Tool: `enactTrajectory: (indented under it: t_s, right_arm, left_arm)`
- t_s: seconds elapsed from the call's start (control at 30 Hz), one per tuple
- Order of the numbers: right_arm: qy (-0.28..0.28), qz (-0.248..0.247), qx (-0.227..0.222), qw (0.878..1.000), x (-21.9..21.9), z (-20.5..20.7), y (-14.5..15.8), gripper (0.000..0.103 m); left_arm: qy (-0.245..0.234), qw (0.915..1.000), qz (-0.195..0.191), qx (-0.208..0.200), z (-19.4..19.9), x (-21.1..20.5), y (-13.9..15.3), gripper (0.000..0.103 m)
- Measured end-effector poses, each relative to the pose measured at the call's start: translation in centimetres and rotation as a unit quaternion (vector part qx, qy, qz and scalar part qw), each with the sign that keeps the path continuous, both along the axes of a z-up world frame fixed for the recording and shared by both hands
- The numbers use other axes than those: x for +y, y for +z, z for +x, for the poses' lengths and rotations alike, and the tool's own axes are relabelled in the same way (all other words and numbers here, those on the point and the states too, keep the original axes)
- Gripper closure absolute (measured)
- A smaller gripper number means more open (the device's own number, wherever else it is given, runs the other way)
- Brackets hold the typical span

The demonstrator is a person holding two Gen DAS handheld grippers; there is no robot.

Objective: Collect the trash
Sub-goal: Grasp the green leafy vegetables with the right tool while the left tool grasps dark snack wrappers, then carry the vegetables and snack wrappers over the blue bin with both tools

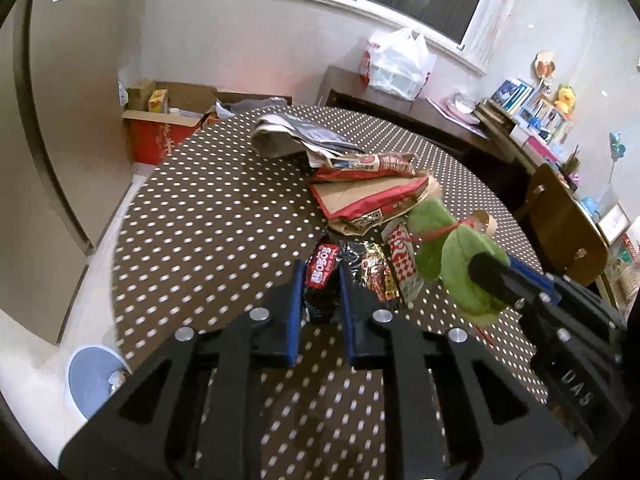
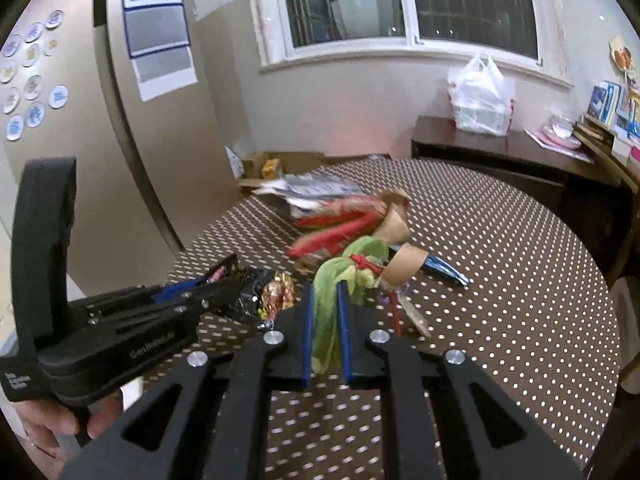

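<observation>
Left wrist view: black snack wrapper (image 1: 320, 280) with red-and-white label clamped between the blue pads of the left gripper (image 1: 319, 292), crumpled and lifted off the brown polka-dot tablecloth (image 1: 208, 216). Just right of it, a gold-and-red foil wrapper (image 1: 376, 274) and a red-checked white wrapper (image 1: 400, 256), both apparently hanging with the black one, though hard to tell. Farther right, green leaf bundle (image 1: 460, 264) tied with red string (image 1: 434, 233), pinched by the right gripper (image 1: 494, 280), closed tight on one leaf. Beyond, toward the far side of the table, a flattened red-and-brown paper bag (image 1: 360, 200) under another red packet (image 1: 372, 164), then a folded newspaper (image 1: 288, 136). Down on the floor at near left, a pale blue bin (image 1: 90, 380).

Right wrist view: same leaf bundle (image 2: 326, 312) pressed between the right gripper's (image 2: 325, 328) blue pads, brown paper cones (image 2: 404, 266) tied at its top. At left, left gripper (image 2: 212, 280) with the black wrapper (image 2: 248, 292) and foil wrapper (image 2: 278, 294) at its tip; part of a hand (image 2: 60, 420) on its handle. A blue wrapper (image 2: 446, 268) on the cloth to the right.
</observation>
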State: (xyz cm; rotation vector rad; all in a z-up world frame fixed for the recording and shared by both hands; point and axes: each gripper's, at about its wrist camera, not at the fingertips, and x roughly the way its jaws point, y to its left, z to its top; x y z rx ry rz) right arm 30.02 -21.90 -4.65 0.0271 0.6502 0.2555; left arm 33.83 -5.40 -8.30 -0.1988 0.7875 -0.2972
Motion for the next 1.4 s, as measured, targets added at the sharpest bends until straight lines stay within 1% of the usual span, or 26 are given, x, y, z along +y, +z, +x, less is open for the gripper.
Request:
enactTrajectory:
  t_s: [0.2,0.3,0.4,0.5,0.57,0.67,0.7,0.73,0.8,0.87,0.97,1.07,1.23,1.37,1.4]
  right_arm:
    - [0.029,0.005,-0.031,0.999,3.0,-3.2,3.5,0.092]
    - [0.047,-0.003,-0.036,0.998,5.0,-4.1,4.4,0.092]
    - [0.066,-0.008,-0.033,0.997,7.3,-4.4,4.4,0.092]
    - [0.097,-0.009,-0.020,0.995,10.6,-4.4,3.8,0.092]
    - [0.120,-0.009,-0.012,0.993,12.9,-4.6,3.2,0.092]
    - [0.155,-0.014,0.000,0.988,16.8,-5.0,1.9,0.092]
    - [0.170,-0.015,0.005,0.985,18.7,-5.1,1.4,0.092]
    - [0.180,-0.015,0.009,0.983,19.9,-5.1,1.0,0.092]
    - [0.207,-0.012,0.022,0.978,23.2,-5.1,-0.1,0.092]
    - [0.229,-0.008,0.035,0.973,26.1,-5.2,-1.1,0.092]
    - [0.262,-0.014,0.053,0.964,30.4,-5.1,-2.9,0.092]
    - [0.284,-0.017,0.079,0.955,34.2,-4.8,-5.3,0.092]
    - [0.309,-0.039,0.096,0.945,39.2,-4.8,-9.0,0.091]
    - [0.318,-0.037,0.107,0.941,41.6,-4.2,-11.6,0.088]
    - [0.319,-0.035,0.111,0.940,41.7,-3.9,-12.0,0.087]
  left_arm:
    - [0.012,0.9994,-0.021,-0.024,-3.3,3.5,1.9,0.086]
    - [0.024,0.9986,-0.028,-0.036,-4.9,5.4,2.8,0.086]
    - [0.043,0.9977,-0.029,-0.044,-6.5,7.6,3.2,0.086]
    - [0.067,0.9960,-0.029,-0.051,-8.3,10.6,3.0,0.086]
    - [0.085,0.9947,-0.033,-0.047,-9.3,12.9,2.5,0.086]
    - [0.119,0.9920,-0.019,-0.038,-10.7,16.5,1.2,0.086]
    - [0.138,0.9899,-0.004,-0.033,-11.2,18.0,0.5,0.086]
    - [0.149,0.9885,0.000,-0.029,-11.4,18.9,0.0,0.086]
    - [0.177,0.9842,-0.003,-0.014,-11.9,21.9,-1.1,0.086]
    - [0.202,0.9794,-0.001,-0.006,-12.7,24.2,-2.0,0.086]
    - [0.247,0.9689,0.013,0.005,-13.8,27.8,-3.6,0.086]
    - [0.287,0.9571,0.020,0.034,-14.3,31.1,-6.1,0.086]
    - [0.319,0.9450,0.019,0.068,-14.8,34.4,-9.3,0.086]
    - [0.348,0.9331,0.043,0.081,-14.9,35.8,-11.1,0.086]
    - [0.351,0.9318,0.041,0.085,-14.6,35.9,-11.4,0.086]
